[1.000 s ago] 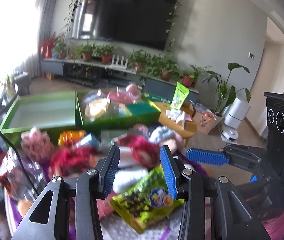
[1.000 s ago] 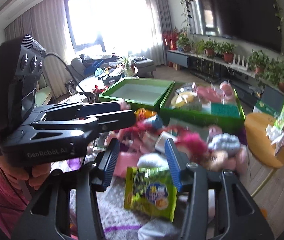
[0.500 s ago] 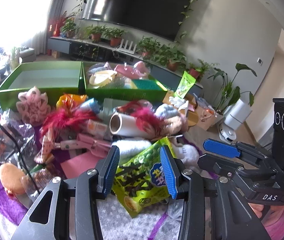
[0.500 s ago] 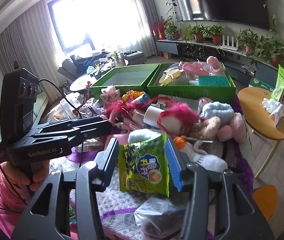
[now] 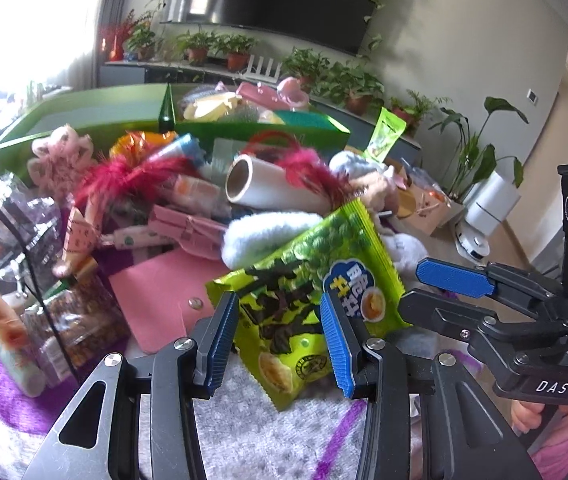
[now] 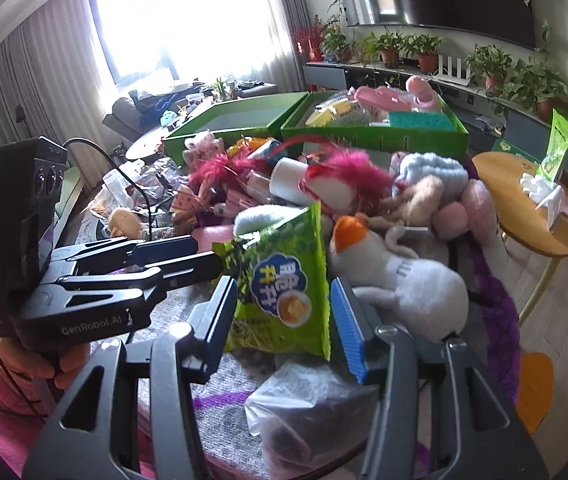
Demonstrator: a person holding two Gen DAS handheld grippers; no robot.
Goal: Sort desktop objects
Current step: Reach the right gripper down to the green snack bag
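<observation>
A green snack bag (image 5: 308, 300) lies tilted on the pile at the front of the table, also in the right wrist view as snack bag (image 6: 284, 280). My left gripper (image 5: 280, 332) is open, its blue pads either side of the bag's near end and short of it. My right gripper (image 6: 284, 312) is open too, with the bag's lower edge just beyond its fingertips. From the right wrist view the left gripper (image 6: 188, 256) reaches the bag's left corner; from the left wrist view the right gripper (image 5: 444, 284) sits at the bag's right side. Neither grips it.
Behind the bag is a heap: a white roll (image 5: 268, 188), red feathery toys (image 6: 348, 176), a pink pouch (image 5: 156, 292), a white plush duck (image 6: 404, 280), a clear bag (image 6: 312, 412). Two green boxes stand at the back, one empty (image 5: 84, 120), one filled (image 6: 384, 136). A round wooden table (image 6: 524, 208) stands right.
Both grippers have come down and closer to the table; the snack bag now fills the space ahead of the fingers. The jaws' widths look unchanged.
</observation>
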